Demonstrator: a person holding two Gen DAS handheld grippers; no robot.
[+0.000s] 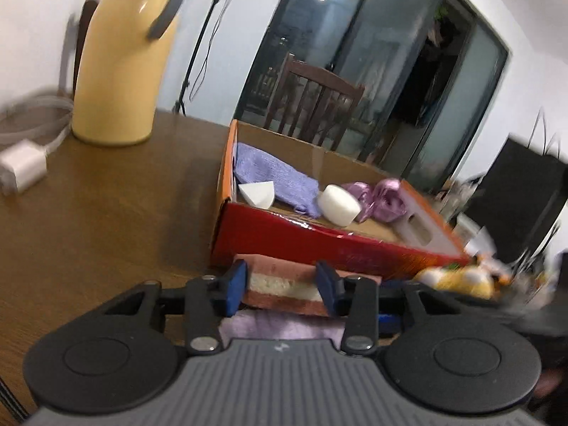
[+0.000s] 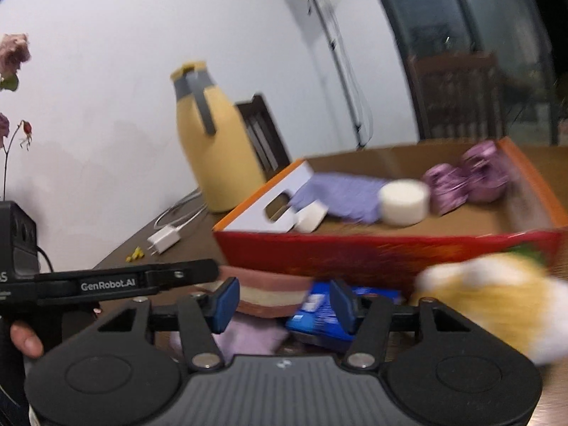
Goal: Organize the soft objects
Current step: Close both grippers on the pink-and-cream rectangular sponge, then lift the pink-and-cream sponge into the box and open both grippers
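While the left gripper [image 1: 280, 289] has its jaws closed on the layered sponge [image 1: 284, 287] at 6 o'clock of the red box [image 1: 319, 245], it should feel light and squashy; pinch mid-length. Right gripper [image 2: 284, 301] gapes, empty

Black-linked tongs [image 1: 282, 285] with blue pads [image 1: 237, 281], silver screws, a ribbed grey body, apparently "GenRobot.AI" lettering.

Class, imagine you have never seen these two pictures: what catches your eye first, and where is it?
The red box in the middle, holding a purple cloth, two white sponges and shiny purple ribbon. Behind it to the left stands a tall yellow jug. In front, the left gripper straddles a pink-and-cream sponge.
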